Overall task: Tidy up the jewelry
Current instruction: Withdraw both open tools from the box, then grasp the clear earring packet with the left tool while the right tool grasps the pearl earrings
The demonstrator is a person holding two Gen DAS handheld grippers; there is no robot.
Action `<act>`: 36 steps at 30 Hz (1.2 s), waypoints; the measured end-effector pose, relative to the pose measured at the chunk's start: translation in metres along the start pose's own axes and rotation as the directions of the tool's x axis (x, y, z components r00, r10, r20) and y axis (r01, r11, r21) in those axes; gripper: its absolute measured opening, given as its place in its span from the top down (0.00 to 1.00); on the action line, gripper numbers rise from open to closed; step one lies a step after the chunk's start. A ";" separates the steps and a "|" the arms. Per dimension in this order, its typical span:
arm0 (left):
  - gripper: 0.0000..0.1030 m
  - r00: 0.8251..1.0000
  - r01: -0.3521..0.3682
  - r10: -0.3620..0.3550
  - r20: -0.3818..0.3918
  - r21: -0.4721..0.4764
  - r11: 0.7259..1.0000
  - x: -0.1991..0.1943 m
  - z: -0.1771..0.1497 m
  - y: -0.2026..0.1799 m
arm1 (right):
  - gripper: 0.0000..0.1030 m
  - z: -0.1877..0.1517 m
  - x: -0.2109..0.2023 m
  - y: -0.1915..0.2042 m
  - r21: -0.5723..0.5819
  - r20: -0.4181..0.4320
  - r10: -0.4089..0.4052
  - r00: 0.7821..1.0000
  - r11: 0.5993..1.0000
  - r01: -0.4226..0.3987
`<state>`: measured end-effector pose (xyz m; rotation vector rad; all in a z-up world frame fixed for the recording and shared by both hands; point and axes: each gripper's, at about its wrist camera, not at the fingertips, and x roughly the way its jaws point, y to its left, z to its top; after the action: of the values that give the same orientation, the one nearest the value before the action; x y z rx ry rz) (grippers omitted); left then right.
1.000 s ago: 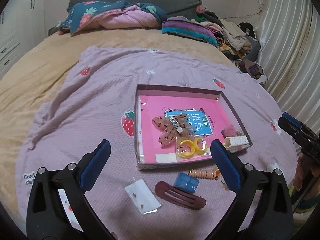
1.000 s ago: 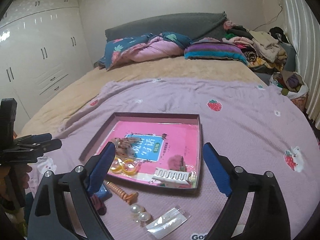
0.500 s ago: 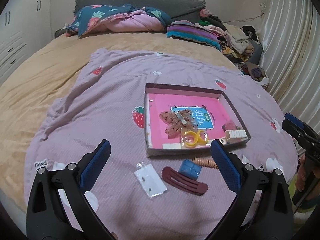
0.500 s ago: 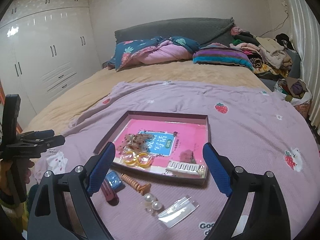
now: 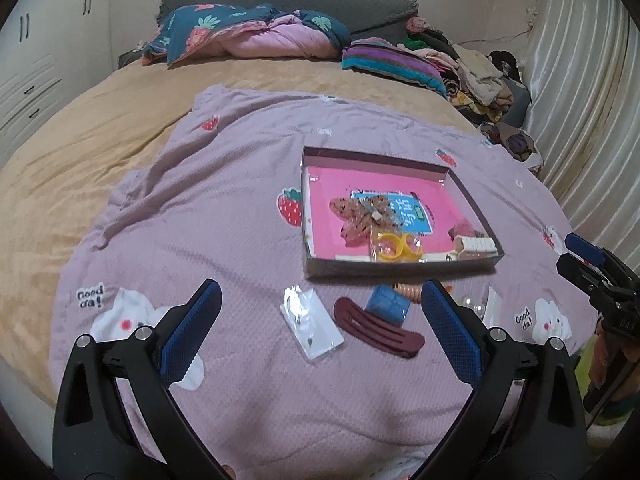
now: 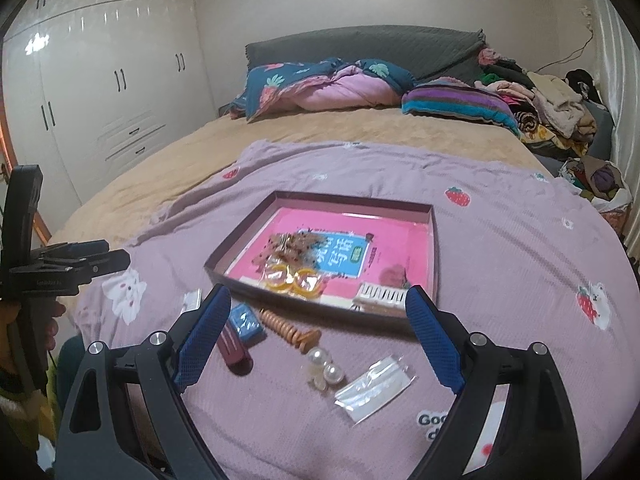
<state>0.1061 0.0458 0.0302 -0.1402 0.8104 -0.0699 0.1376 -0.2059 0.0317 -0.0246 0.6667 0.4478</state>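
Jewelry lies partly in a shallow tray (image 5: 472, 200) on the lilac blanket (image 5: 200, 220) covering the bed: a speckled bow clip (image 5: 362, 216), yellow hoops (image 5: 396, 246) and a white claw clip (image 5: 478, 245) sit inside. Just outside the tray's near wall rest a maroon snap clip (image 5: 380, 326), a blue square piece (image 5: 388, 306), pearls (image 6: 326, 364), an orange spiral tie (image 6: 288, 326) and two clear packets (image 5: 314, 322). Left gripper (image 5: 318, 336) and right gripper (image 6: 316, 342) both hover above these with jaws spread wide, holding nothing.
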 end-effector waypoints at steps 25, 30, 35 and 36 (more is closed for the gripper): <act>0.09 0.992 -0.015 0.011 -0.127 -0.032 0.999 0.033 -0.051 0.014 | 0.14 -0.055 0.029 0.007 -0.080 -0.161 -0.032 0.986 0.997 0.019; 0.09 0.987 -0.002 -0.002 -0.158 -0.023 1.000 0.048 -0.059 0.008 | 0.14 -0.061 0.042 0.006 -0.083 -0.194 -0.025 0.981 0.996 0.009; 0.09 0.984 0.007 -0.011 -0.179 -0.025 1.000 0.063 -0.061 0.005 | 0.14 -0.064 0.054 0.006 -0.104 -0.216 -0.031 0.976 0.995 0.008; 0.09 0.983 0.008 -0.013 -0.184 -0.026 1.000 0.066 -0.061 0.005 | 0.14 -0.064 0.057 0.006 -0.108 -0.220 -0.033 0.975 0.994 0.009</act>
<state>0.1071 0.0367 -0.0596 -0.1631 0.9954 -0.0834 0.1365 -0.1885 -0.0523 -0.1844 0.8605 0.4636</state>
